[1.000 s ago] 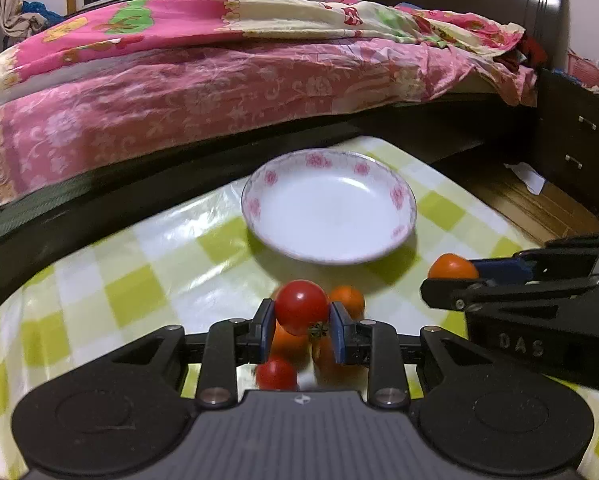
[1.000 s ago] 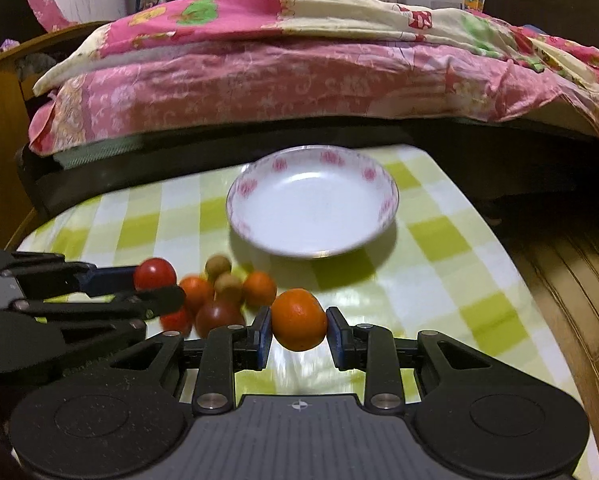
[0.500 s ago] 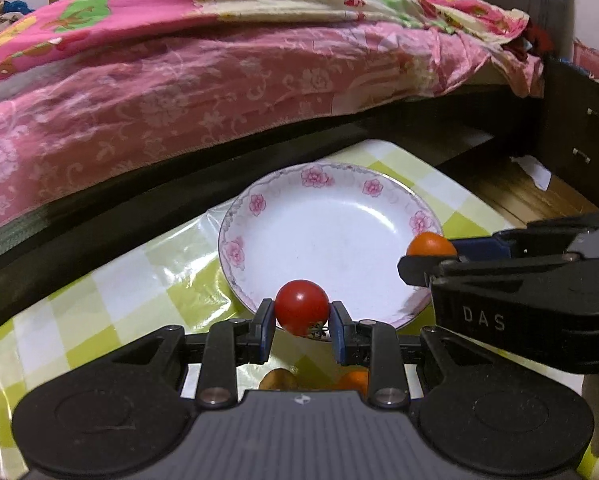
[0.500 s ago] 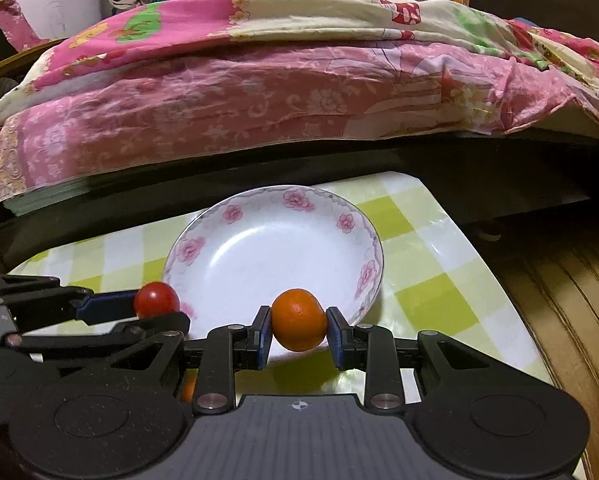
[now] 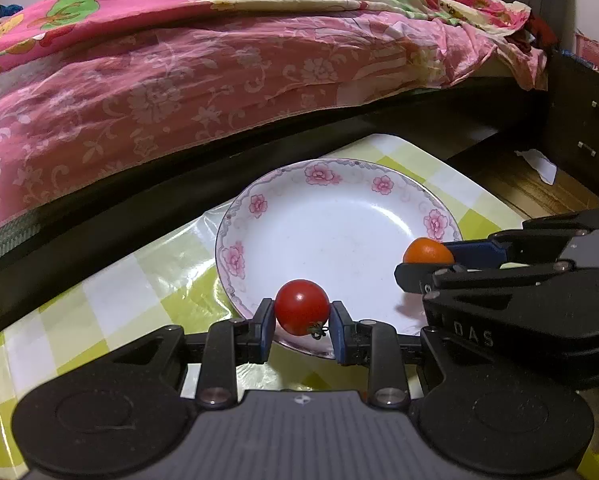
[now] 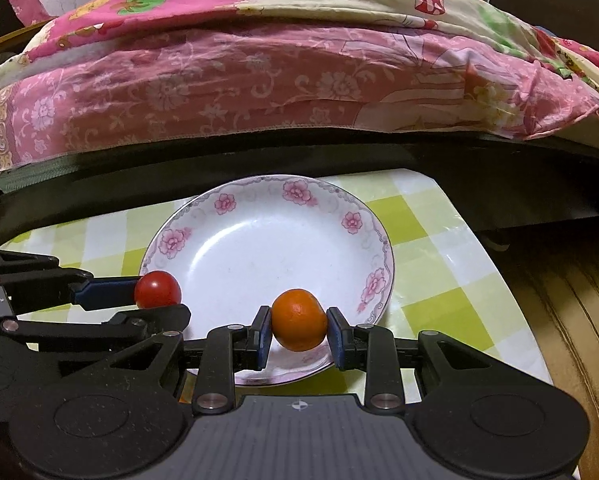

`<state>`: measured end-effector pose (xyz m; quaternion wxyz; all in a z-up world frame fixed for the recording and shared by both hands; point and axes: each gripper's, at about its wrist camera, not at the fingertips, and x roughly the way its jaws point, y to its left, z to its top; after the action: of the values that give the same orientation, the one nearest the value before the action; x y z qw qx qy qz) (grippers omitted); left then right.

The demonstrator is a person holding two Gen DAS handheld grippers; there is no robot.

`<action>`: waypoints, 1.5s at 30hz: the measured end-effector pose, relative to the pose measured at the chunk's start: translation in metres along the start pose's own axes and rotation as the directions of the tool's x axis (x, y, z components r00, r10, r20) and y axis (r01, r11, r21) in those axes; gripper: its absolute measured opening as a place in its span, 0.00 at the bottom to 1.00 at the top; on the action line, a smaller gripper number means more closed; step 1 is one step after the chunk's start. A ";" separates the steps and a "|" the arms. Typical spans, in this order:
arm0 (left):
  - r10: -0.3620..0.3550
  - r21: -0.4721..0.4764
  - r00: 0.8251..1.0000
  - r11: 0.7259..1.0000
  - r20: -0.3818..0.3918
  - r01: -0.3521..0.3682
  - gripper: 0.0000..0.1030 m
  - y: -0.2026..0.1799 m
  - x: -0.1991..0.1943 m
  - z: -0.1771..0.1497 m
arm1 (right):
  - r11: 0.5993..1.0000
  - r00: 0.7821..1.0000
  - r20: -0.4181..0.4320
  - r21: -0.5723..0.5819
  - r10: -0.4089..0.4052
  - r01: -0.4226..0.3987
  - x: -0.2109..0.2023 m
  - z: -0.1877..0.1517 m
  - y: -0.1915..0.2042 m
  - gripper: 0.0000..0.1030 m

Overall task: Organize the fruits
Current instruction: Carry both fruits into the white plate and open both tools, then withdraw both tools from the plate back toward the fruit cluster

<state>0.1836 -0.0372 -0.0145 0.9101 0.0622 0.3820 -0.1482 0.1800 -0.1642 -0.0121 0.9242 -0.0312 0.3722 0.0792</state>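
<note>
A white plate (image 5: pixel 339 200) (image 6: pixel 259 200) with pink flowers on its rim lies on a yellow-green checked tablecloth (image 5: pixel 111 288) (image 6: pixel 431 264). My left gripper (image 5: pixel 302 309) (image 6: pixel 155 292) is shut on a red cherry tomato (image 5: pixel 302 306) (image 6: pixel 157 289) over the plate's near left rim. My right gripper (image 6: pixel 298 321) (image 5: pixel 427 256) is shut on a small orange (image 6: pixel 298 319) (image 5: pixel 427 251) over the plate's near right part. The two grippers hang side by side, a little apart.
A bed with a pink flowered cover (image 5: pixel 219 60) (image 6: pixel 259 80) and a dark frame runs behind the table. A dark cabinet (image 5: pixel 583 128) stands at the right over a wooden floor (image 6: pixel 571 320). The table's right edge drops off close to the plate.
Both grippers moved forward with their fruit, from over the pile of loose fruit to over the plate's near rim. The loose fruit has dropped out of sight below them.
</note>
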 end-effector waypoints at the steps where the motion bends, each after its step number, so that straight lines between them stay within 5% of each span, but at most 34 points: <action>1: 0.001 0.005 1.000 1.000 0.000 -0.001 0.36 -0.001 0.000 0.000 | 1.000 1.000 0.003 0.003 -0.001 0.001 0.000 0.000 -0.001 0.26; 27: 0.005 -0.026 1.000 1.000 0.025 -0.005 0.38 0.006 -0.015 0.006 | 0.999 0.997 0.078 0.041 -0.006 0.003 -0.014 0.002 -0.009 0.32; 45: -0.030 -0.021 0.999 0.999 0.011 0.030 0.39 0.024 -0.051 -0.023 | 0.998 0.996 0.070 -0.004 0.058 -0.057 -0.044 -0.021 0.007 0.37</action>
<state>0.1421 0.0025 0.0063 0.9104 0.0460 0.3794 -0.1581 0.1337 -0.1647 0.0033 0.9341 -0.0185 0.3401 0.1071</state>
